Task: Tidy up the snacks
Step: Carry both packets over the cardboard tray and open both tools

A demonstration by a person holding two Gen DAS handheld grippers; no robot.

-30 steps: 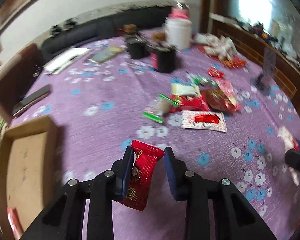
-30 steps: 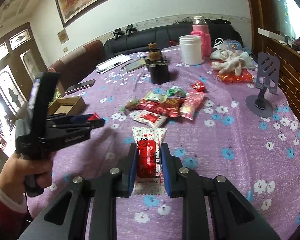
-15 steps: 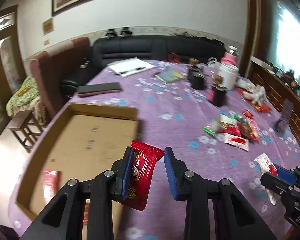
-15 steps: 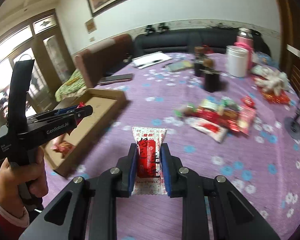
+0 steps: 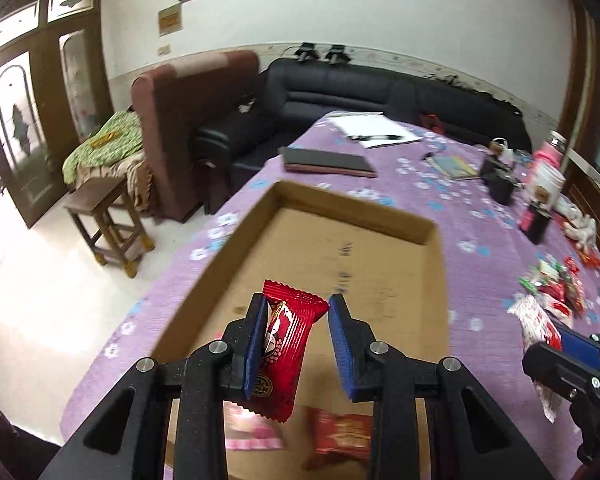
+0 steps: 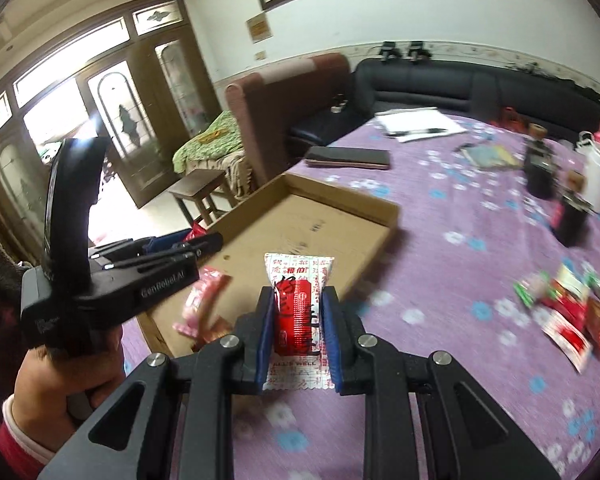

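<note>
Pinching what, the left gripper (image 5: 298,308)? (A)

The jaws are holding a red packet (image 5: 288,344) upright, squeezed against the 9 o'clock pad. On the 3 o'clock side I'm seeing a gap lower down, so only the top edge is reaching that pad. (B)

And the right gripper (image 6: 298,296)? (A)

Its jaws are pressing flat on both sides of a white-and-red sachet (image 6: 300,312), which is sticking out at 12 o'clock. (B)

Why are both being carried like that? (A)

I'm guessing it's a two-at-once drop. Both are pointing at the cardboard box (image 5: 352,200), where a pink packet (image 5: 252,428) and another red one (image 5: 340,436) are already lying. The loose pile (image 6: 568,308) is sitting at 3 o'clock on the bench (image 5: 480,240). (B)

Pose? (A)

Both are tilting down. The left one is hanging over the box floor. The right one is hovering just off the box's near corner, over the cloth. A hand (image 6: 60,368) is gripping the left handle at 9 o'clock. (B)
</note>
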